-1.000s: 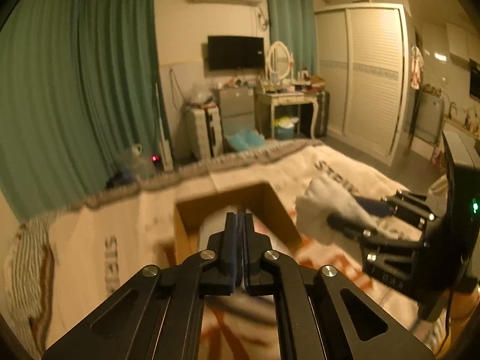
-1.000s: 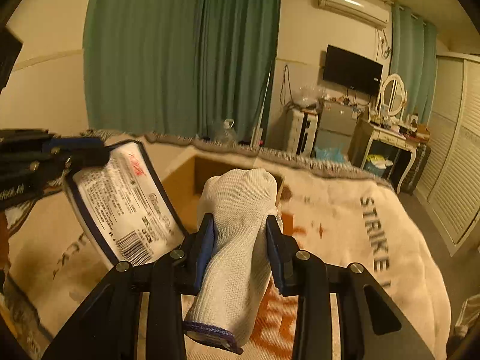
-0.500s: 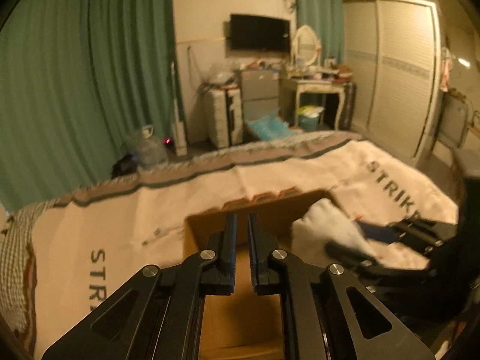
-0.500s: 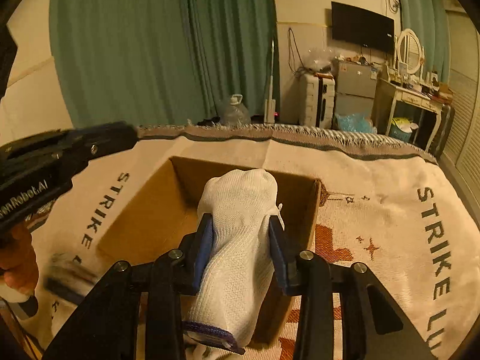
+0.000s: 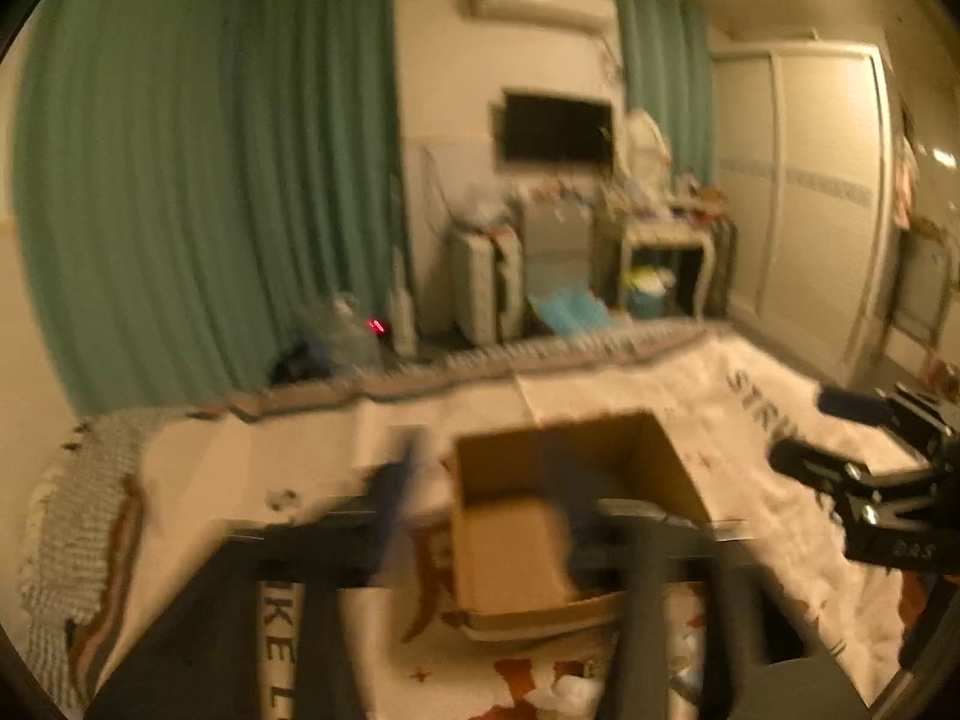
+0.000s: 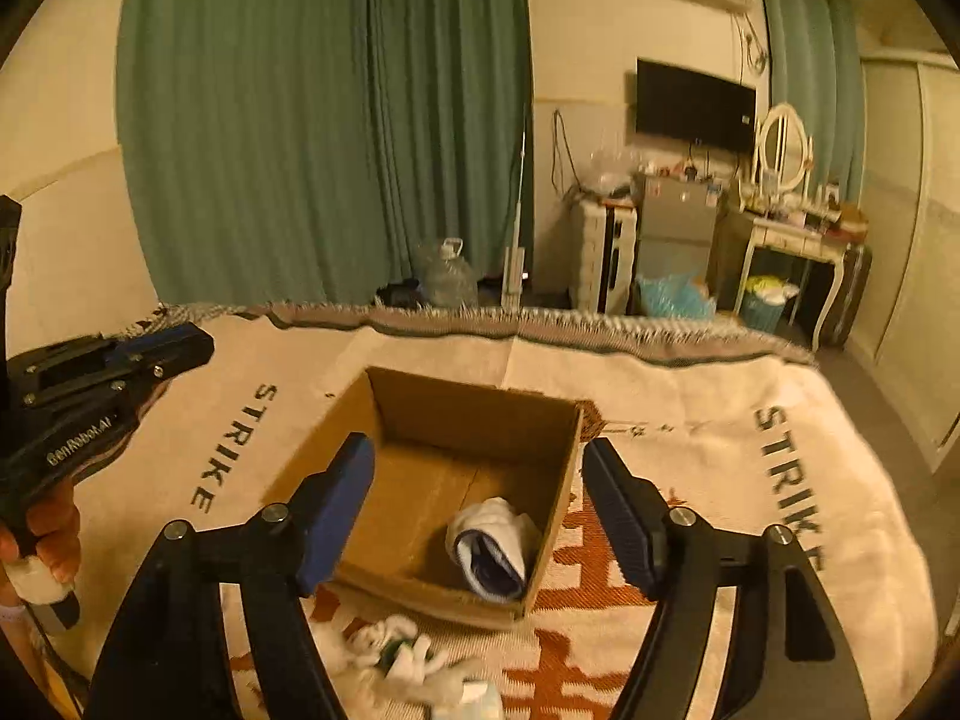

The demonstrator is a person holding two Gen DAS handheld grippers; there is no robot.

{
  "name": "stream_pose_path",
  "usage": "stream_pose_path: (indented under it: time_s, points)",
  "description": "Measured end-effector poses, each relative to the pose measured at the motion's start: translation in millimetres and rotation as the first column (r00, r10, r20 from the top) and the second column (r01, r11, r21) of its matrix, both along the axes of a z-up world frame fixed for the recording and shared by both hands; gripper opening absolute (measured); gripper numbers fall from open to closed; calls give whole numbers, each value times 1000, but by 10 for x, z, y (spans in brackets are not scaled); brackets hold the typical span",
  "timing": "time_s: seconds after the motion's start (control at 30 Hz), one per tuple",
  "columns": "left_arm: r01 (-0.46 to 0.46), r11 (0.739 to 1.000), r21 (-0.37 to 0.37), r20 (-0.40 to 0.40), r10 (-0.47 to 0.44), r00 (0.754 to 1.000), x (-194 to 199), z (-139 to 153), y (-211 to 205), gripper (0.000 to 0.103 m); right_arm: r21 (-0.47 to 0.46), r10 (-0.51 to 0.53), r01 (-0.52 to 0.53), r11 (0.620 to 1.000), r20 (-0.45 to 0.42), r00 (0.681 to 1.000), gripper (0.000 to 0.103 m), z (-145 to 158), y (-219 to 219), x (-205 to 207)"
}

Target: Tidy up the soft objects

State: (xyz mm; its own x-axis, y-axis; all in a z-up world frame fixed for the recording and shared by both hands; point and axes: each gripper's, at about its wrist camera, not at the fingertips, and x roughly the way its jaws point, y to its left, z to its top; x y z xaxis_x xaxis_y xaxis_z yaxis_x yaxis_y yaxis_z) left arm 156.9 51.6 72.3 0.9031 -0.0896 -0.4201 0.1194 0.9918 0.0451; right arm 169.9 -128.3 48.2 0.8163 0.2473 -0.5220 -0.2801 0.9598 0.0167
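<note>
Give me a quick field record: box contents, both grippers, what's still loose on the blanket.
box: cardboard box, open, on the blanket
in box: one white glove, near right corner
right gripper: open, empty, over the box
left gripper: open, motion-blurred, nothing visible in it
loose: white soft items on the blanket, in front of the box

The right gripper [image 6: 477, 507] has matte black angular arms with silver round screw heads at the joints and ridged blue pads [image 6: 336, 498] lining its fingers. The left gripper [image 6: 180, 348] is black too, with small silver screws, a blue pad at its tip and white lettering on its side. A bare-skinned hand [image 6: 51, 531] wraps its whitish handle.
</note>
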Motion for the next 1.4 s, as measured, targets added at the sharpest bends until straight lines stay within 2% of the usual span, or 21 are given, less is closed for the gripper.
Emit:
stream_pose_path:
  time_s: [0.03,0.2,0.37,0.5,0.6,0.77,0.87,1.07,1.2,1.3,1.4]
  points:
    - [-3,1000,-13,40,4,999,-151,82,44,87,-3,-1,1,1000,9,1000,80,58,3,-98]
    - [1,1000,-25,69,1,998,-611,283,231,87,-18,6,-6,1000,36,999,82,274,1,-649]
    - [-15,1000,8,36,15,999,-917,126,418,88,-45,13,-11,999,37,999,99,202,-4,-1028]
    - [-43,998,47,-54,46,998,-961,-315,584,88,-78,11,-11,997,-12,1000,101,-121,-12,-1111]
    - [-55,997,47,-165,62,984,-886,-727,708,87,-92,6,-13,996,-76,997,101,-485,-17,-1032]
    - [-108,994,-18,-317,97,943,-828,-1413,904,87,-144,-12,-13,989,-174,985,101,-1136,-14,-788]
    - [-121,992,-21,-385,103,917,-757,-1784,949,87,-146,-10,-25,989,-238,971,101,-1463,-21,-647]
    - [-157,988,-2,-441,140,887,-813,-2207,1074,87,-153,-15,-38,988,-332,943,101,-1963,-74,-437]
    - [-169,985,41,-415,171,894,-928,-2341,1118,87,-143,-15,-41,989,-370,929,97,-2163,-96,-336]
    - [-193,977,89,-409,212,888,-929,-2412,1150,87,-137,-8,-50,989,-395,919,90,-2265,-92,-272]
    - [-228,973,45,-437,224,871,-868,-2493,1279,87,-132,2,-63,989,-413,911,79,-2323,-76,-250]
